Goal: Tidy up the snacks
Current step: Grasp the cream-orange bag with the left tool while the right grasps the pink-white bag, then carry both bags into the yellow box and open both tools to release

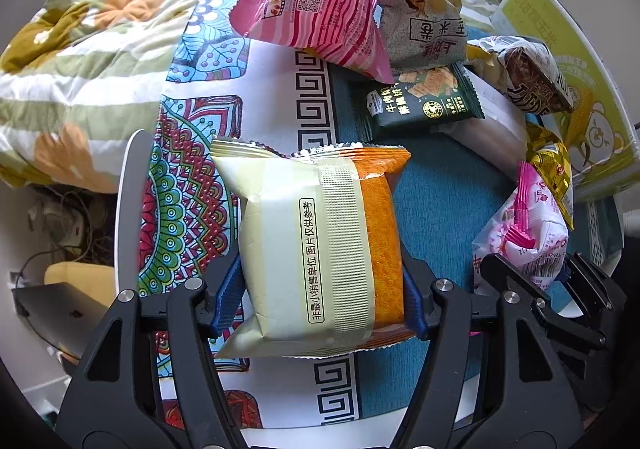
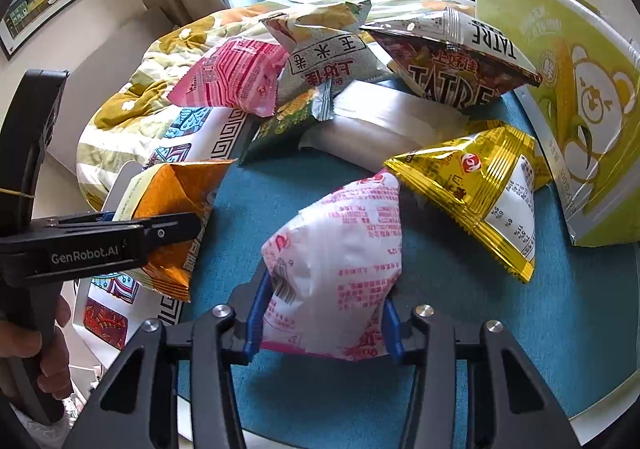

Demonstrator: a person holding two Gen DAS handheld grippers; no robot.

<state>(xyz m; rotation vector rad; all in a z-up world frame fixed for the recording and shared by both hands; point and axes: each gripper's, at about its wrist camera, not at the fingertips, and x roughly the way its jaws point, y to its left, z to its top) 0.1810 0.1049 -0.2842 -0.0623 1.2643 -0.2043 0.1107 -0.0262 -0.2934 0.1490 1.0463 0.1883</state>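
Observation:
My left gripper (image 1: 320,291) is shut on a cream-and-orange cake packet (image 1: 312,233), its blue pads pressing both long sides, above the patterned cloth (image 1: 188,189). In the right wrist view that same packet (image 2: 176,193) shows at the left, held in the left gripper (image 2: 160,227). My right gripper (image 2: 324,321) is shut on a puffy white bag with pink print (image 2: 340,249), over the teal surface (image 2: 360,389). In the left wrist view, this white-and-pink bag (image 1: 520,233) and the right gripper (image 1: 532,281) appear at the right edge.
Behind lie a pink striped bag (image 1: 316,9), a grey-green bag (image 1: 420,17), a dark green cracker packet (image 1: 424,97), a brown TATRE bag (image 2: 460,65), a yellow bag (image 2: 480,193) and a white packet (image 2: 384,125). A large green corn bag (image 2: 568,97) stands right. A floral quilt (image 1: 100,49) lies left.

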